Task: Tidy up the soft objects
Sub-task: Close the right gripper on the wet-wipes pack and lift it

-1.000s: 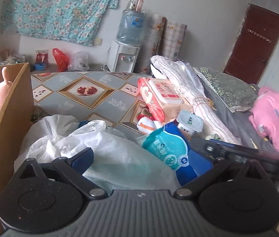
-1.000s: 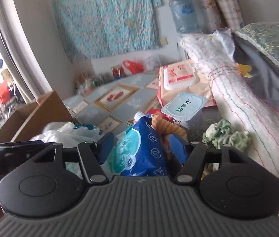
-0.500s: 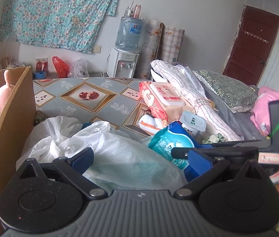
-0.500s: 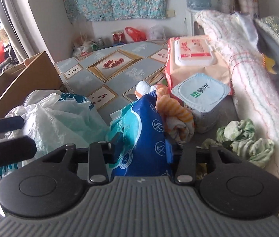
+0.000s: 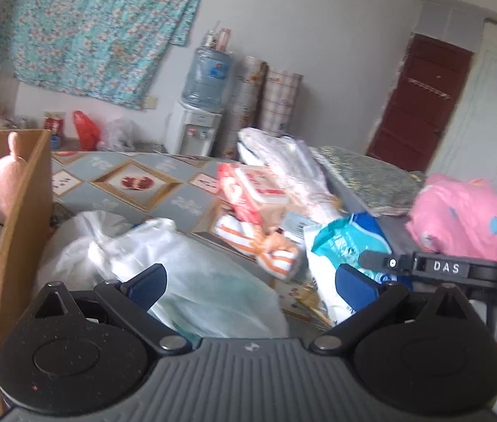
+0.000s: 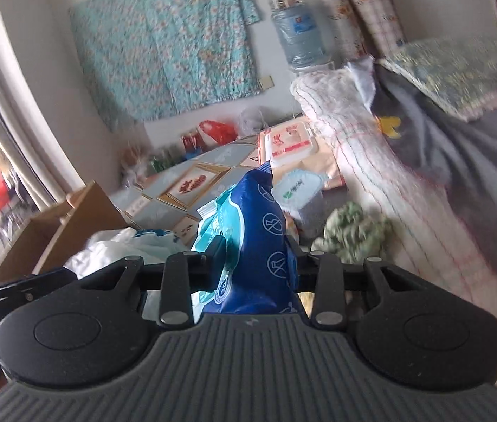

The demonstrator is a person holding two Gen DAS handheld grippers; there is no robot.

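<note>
The left wrist camera sits low behind its own fingers and looks across the patterned grey floor mat (image 5: 150, 190) toward the far wall. The right wrist camera looks the same way, tilted (more rolled). Both views share the flowered turquoise wall cloth (image 5: 86, 31) (image 6: 164, 45) and the blue water bottle (image 5: 206, 77) (image 6: 297, 35).

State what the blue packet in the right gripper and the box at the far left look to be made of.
Blue packet: glossy plastic film, probably; it shows creases and shine, with printed icons. Box: plain brown corrugated cardboard by its matte, flat wall, though no fluting is visible.
</note>
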